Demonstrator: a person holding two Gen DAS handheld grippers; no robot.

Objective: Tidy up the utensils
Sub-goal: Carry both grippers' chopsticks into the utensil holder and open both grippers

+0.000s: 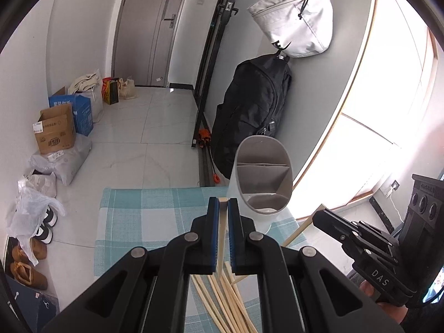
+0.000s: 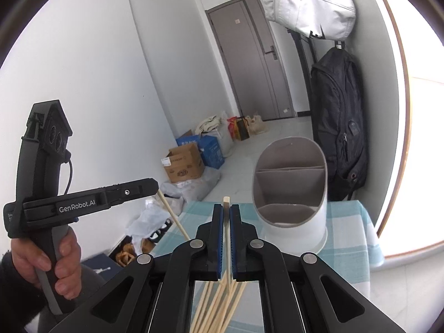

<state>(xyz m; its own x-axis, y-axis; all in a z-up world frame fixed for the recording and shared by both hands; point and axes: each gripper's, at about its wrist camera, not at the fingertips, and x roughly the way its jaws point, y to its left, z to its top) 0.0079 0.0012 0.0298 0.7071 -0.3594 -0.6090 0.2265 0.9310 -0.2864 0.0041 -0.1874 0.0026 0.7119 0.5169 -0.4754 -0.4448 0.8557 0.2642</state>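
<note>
My left gripper (image 1: 222,202) is shut on one pale wooden chopstick (image 1: 221,238), held above the table with its blunt end just past the pads. My right gripper (image 2: 226,208) is shut on another chopstick (image 2: 226,200) in the same way. A white utensil holder (image 1: 263,177) with grey inner compartments (image 2: 290,186) stands empty just ahead and to the right of both grippers. Several loose chopsticks (image 1: 227,305) lie in a pile (image 2: 219,305) below the jaws. Each view shows the other gripper from the side: the right one (image 1: 317,216), and the left one (image 2: 156,186) held by a hand (image 2: 61,263).
A teal checked cloth (image 1: 138,216) covers the small table, whose far edge lies just beyond the holder. A black backpack (image 1: 252,111) and a white bag (image 1: 297,16) hang on the wall behind. Cardboard boxes (image 1: 55,130), plastic bags and shoes (image 1: 30,266) line the floor at left.
</note>
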